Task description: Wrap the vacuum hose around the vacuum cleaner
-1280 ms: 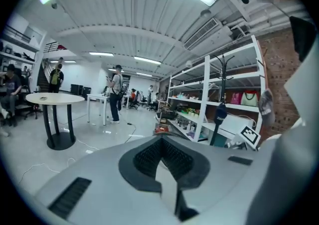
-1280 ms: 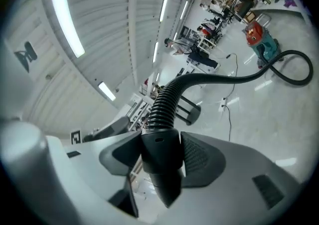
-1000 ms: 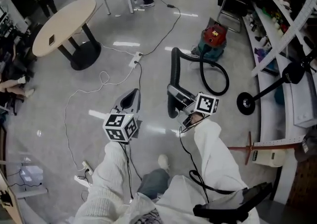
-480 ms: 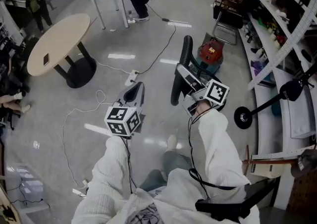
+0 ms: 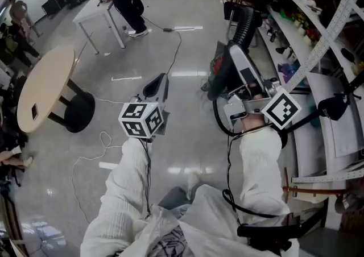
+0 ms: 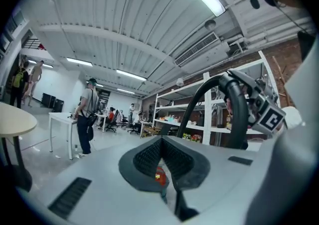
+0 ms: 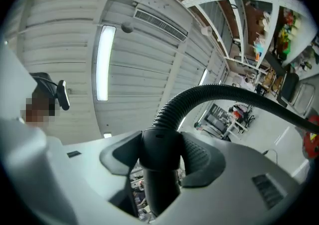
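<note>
My right gripper [image 5: 239, 69] is shut on the smooth black cuff at the end of the ribbed black vacuum hose [image 5: 245, 23], held high in front of the shelves. In the right gripper view the hose [image 7: 214, 93] arcs away to the right from between the jaws [image 7: 160, 155]. The red vacuum cleaner [image 5: 216, 65] is mostly hidden behind that gripper; a red sliver of the cleaner [image 7: 312, 142] shows at the edge. My left gripper [image 5: 157, 86] hangs to the left, apart from the hose, shut with nothing held [image 6: 160, 155].
Metal shelves [image 5: 307, 17] full of small items run along the right. A round wooden table [image 5: 40, 88] stands at left, a white table [image 5: 94, 8] with a person [image 5: 128, 1] beyond it. Thin cables [image 5: 96, 153] lie across the grey floor.
The right gripper has raised the hose end up and to the right, toward the shelves. The vacuum cleaner is now closer and largely covered. The left gripper rose slightly, still shut.
</note>
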The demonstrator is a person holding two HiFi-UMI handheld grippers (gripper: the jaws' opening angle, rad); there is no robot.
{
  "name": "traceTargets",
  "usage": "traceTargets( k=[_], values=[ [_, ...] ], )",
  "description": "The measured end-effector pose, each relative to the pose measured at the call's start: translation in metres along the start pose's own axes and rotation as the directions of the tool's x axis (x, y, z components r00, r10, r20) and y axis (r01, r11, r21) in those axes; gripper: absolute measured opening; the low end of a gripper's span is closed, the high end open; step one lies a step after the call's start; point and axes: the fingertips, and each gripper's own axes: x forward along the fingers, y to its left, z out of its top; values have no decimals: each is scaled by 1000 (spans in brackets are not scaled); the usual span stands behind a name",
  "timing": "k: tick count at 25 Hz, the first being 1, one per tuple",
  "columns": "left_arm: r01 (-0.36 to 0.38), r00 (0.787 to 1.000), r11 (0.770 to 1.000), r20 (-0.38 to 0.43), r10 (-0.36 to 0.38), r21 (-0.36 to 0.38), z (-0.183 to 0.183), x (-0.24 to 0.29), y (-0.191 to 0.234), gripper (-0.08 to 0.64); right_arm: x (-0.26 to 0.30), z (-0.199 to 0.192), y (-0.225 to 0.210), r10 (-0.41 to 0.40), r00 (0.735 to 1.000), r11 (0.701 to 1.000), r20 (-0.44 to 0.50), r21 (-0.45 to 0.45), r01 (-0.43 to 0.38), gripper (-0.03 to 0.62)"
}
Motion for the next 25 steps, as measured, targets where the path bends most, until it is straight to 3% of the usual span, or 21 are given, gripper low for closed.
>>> traceTargets(
  k=[4,9,13,20,25],
  values=[
    [105,994,995,-8,-105,-1,13,80,-25,0,20,58,-44,-86,995,993,39,-82,89,247],
    [225,974,974,-5,-225,21,19,180,-49,2,26,89,-148,-217,974,972,70,-77,222,247],
    [272,962,962,-20,-271,38,24,256,-28,2,59,103,-214,-255,963,958,85,-112,263,247],
    [379,925,924,-9,-379,57,64,427,17,2,150,167,-334,-275,946,943,170,-144,300,247],
    [406,913,913,21,-408,45,85,521,45,2,185,201,-405,-310,931,922,193,-178,344,247]
  ],
)
